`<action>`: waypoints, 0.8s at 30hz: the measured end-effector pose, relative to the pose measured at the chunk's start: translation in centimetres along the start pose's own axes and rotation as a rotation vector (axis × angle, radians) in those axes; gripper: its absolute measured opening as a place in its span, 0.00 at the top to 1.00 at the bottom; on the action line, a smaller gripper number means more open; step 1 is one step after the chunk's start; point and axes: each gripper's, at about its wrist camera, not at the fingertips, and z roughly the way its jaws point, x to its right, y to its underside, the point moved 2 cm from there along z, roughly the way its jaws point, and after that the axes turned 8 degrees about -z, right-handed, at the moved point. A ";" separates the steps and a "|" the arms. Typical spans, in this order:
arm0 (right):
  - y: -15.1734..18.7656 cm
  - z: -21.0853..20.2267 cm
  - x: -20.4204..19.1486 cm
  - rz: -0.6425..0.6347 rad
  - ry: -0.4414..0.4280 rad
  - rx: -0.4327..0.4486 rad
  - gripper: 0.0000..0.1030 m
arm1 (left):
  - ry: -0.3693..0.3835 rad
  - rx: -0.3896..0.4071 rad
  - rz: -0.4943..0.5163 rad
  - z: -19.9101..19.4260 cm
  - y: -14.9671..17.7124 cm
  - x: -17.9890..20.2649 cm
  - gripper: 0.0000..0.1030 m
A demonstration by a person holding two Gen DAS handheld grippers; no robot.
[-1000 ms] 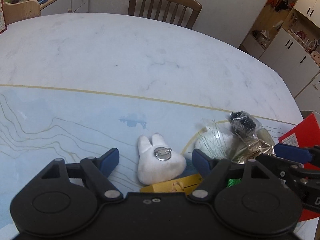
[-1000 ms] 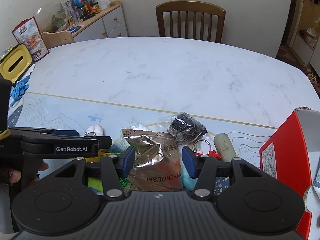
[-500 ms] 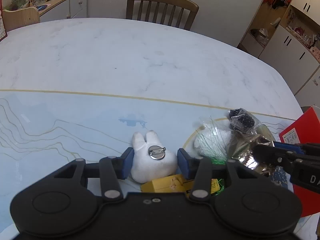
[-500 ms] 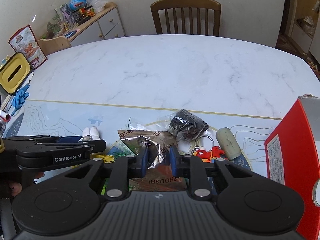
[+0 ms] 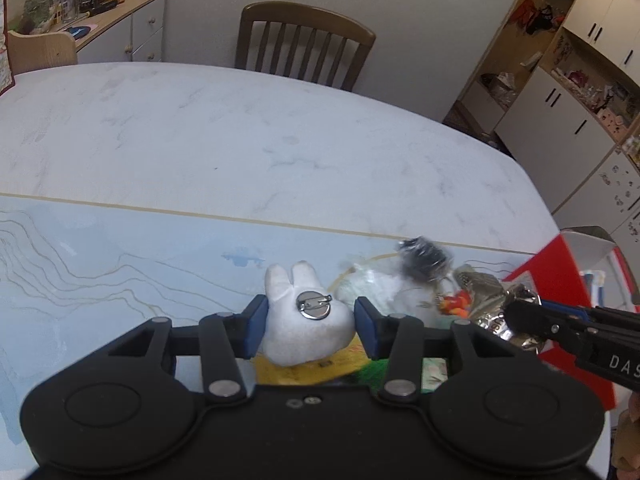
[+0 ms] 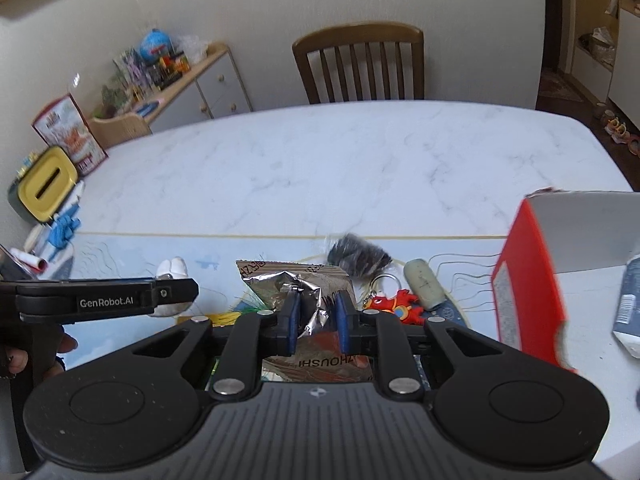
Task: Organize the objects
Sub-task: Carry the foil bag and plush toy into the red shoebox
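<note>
My left gripper [image 5: 306,324] is shut on a white plush rabbit badge [image 5: 304,332], pin side up, raised a little over the blue mat [image 5: 100,280]. My right gripper [image 6: 316,318] is shut on a crumpled silver snack bag [image 6: 296,284], lifted off the pile. The snack bag [image 5: 492,300] also shows at the right of the left wrist view, with the right gripper's fingers [image 5: 532,316] on it. The badge's ears [image 6: 173,268] peek out behind the left gripper's side in the right wrist view.
A pile lies on the mat: a black bagged bundle [image 6: 358,258], a red keychain figure [image 6: 394,304], a pale oval piece [image 6: 424,284], a yellow item [image 5: 320,368]. A red box [image 6: 528,292] stands at the right. A chair [image 6: 358,66] stands behind the marble table [image 6: 360,160].
Both grippers went from open to shut, the left on the rabbit badge, the right on the snack bag. Both have since lifted with their loads, and the pile has shifted.
</note>
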 end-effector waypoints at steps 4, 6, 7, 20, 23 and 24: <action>0.0 -2.8 0.7 0.035 0.007 0.037 0.82 | 0.038 0.004 0.024 -2.0 0.5 1.9 0.56; 0.1 -4.2 1.1 0.047 0.015 0.055 0.82 | 0.054 0.006 0.048 -2.8 0.9 3.2 0.56; 0.1 -4.9 1.4 0.052 0.019 0.064 0.82 | 0.064 0.005 0.058 -3.2 1.0 3.9 0.56; 2.2 -12.4 7.7 0.171 0.073 0.145 0.82 | 0.174 0.006 0.178 -5.1 2.8 14.2 0.56; 2.9 -13.9 9.8 0.197 0.102 0.159 0.82 | 0.191 0.002 0.209 -4.6 3.2 16.7 0.56; 3.2 -14.4 10.6 0.206 0.113 0.161 0.82 | 0.190 0.003 0.219 -4.4 3.4 17.5 0.56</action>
